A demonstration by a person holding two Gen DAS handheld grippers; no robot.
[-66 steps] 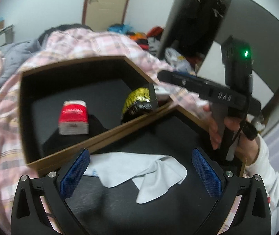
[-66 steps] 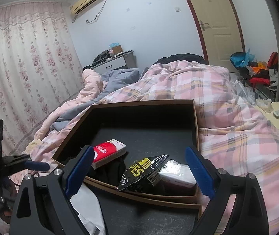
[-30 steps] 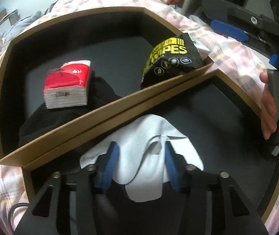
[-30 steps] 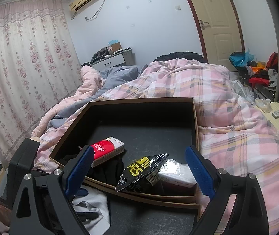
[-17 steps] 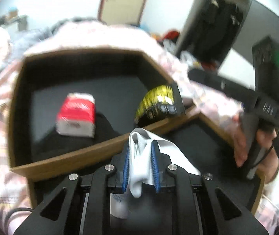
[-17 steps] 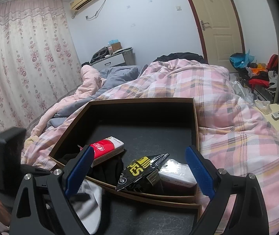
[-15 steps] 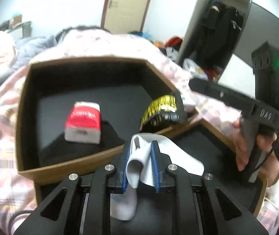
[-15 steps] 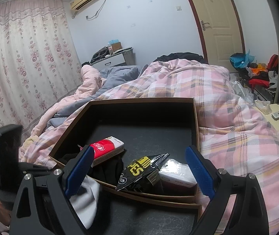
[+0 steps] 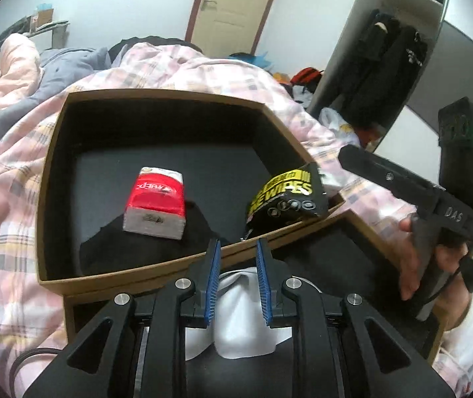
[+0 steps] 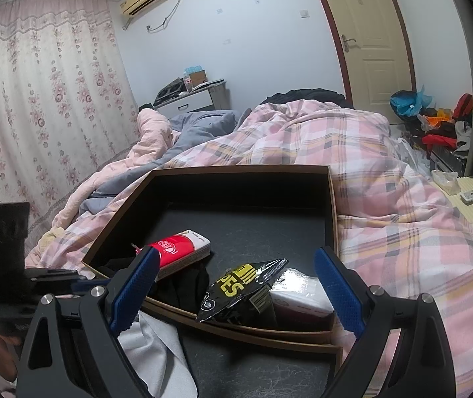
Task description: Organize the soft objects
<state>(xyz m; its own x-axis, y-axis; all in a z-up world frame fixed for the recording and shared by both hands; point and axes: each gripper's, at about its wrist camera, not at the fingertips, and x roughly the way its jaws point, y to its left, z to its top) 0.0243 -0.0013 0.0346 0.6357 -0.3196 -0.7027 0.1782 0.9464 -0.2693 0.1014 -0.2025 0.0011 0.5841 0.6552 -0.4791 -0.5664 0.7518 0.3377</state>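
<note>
My left gripper point(image 9: 236, 273) is clamped on the white cloth point(image 9: 241, 328), which bunches up between the pads and hangs over the near tray point(image 9: 362, 252). The hold is only on a fold, so the cloth could slide out if I swing fast. The drooping tail might also catch the far tray's point(image 9: 45, 199) front wall on the way over and drag it. My right gripper point(image 10: 233, 293) sits released with nothing in it. If I drop the cloth short, it lands on the wipes point(image 9: 286, 195) or tissues point(image 9: 155, 204).
</note>
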